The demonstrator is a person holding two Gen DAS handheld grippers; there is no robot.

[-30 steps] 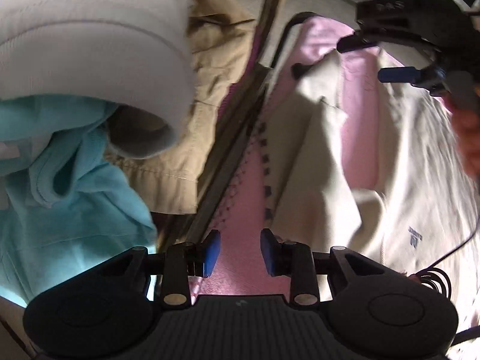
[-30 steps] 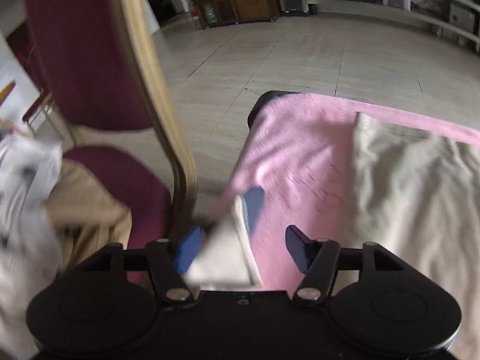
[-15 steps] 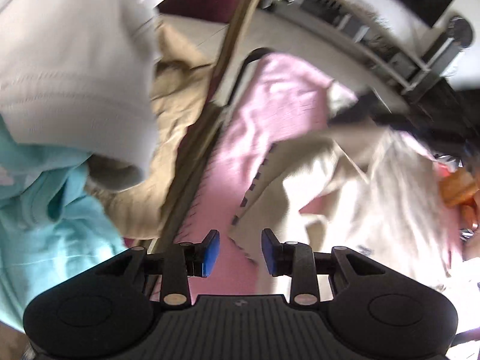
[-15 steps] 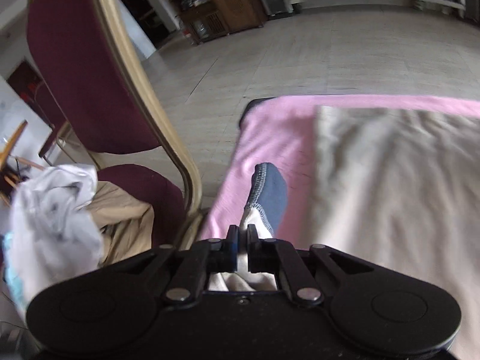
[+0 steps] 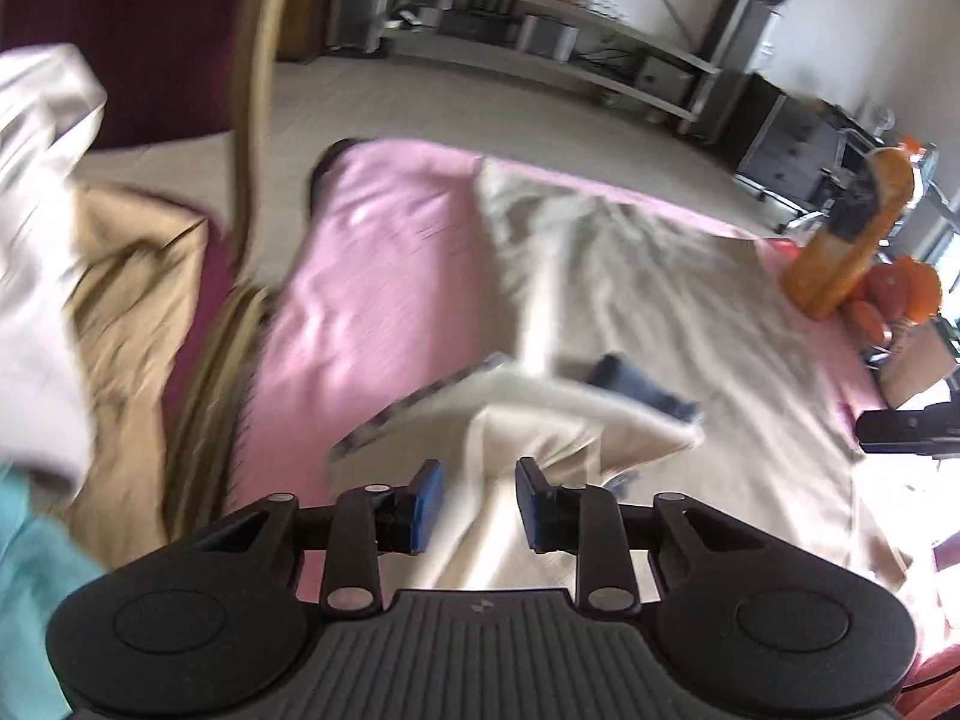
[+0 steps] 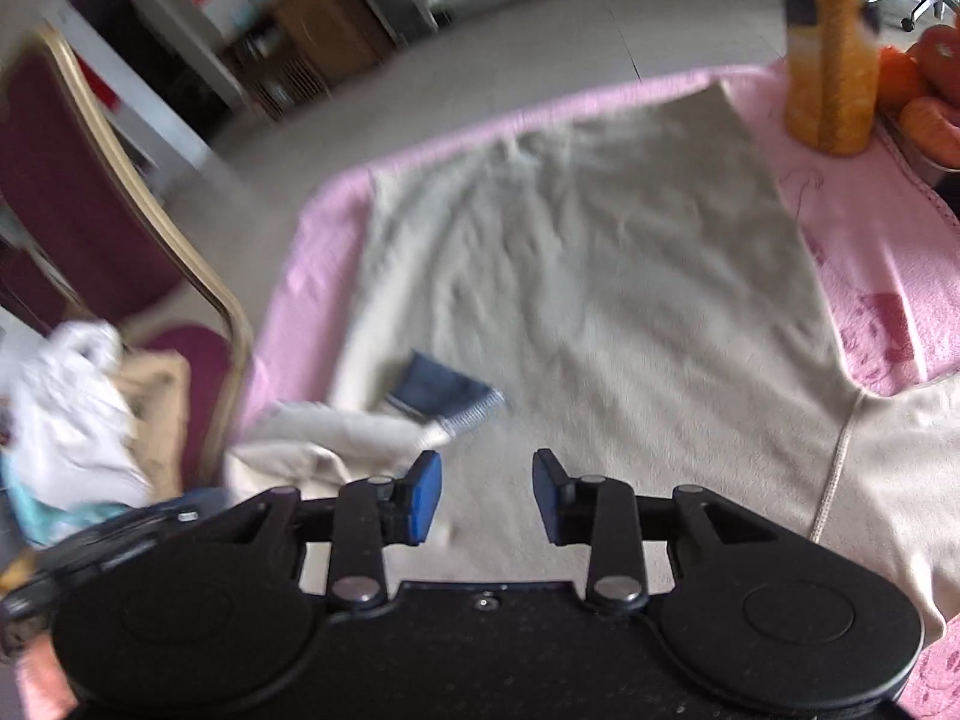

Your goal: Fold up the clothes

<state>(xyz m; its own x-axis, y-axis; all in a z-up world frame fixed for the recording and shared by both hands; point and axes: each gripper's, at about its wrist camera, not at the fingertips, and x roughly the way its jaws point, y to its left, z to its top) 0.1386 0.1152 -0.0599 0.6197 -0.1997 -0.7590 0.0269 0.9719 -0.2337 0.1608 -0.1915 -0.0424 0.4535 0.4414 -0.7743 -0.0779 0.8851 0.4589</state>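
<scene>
A cream sweatshirt [image 6: 588,276] lies spread on the pink-covered table [image 6: 312,252]; it also shows in the left wrist view [image 5: 648,300]. Its left sleeve [image 6: 336,426] is folded in over the body, with the dark blue cuff [image 6: 444,390] on top; the cuff shows in the left wrist view too [image 5: 642,387]. My right gripper [image 6: 486,495] is open and empty, just above the body near the cuff. My left gripper [image 5: 477,501] is open, hovering over the folded sleeve [image 5: 540,426].
A maroon chair [image 5: 120,60] at the left holds a heap of clothes: tan [image 5: 126,276], white [image 5: 36,240] and light blue [image 5: 30,570]. An orange bottle [image 6: 831,48] and oranges [image 6: 924,90] stand at the table's far right. The right gripper's body shows in the left wrist view [image 5: 912,426].
My right gripper carried the sleeve cuff inward over the body, then opened and let it go. My left gripper moved right, from the table edge to over the sleeve. Both views are blurred by motion.
</scene>
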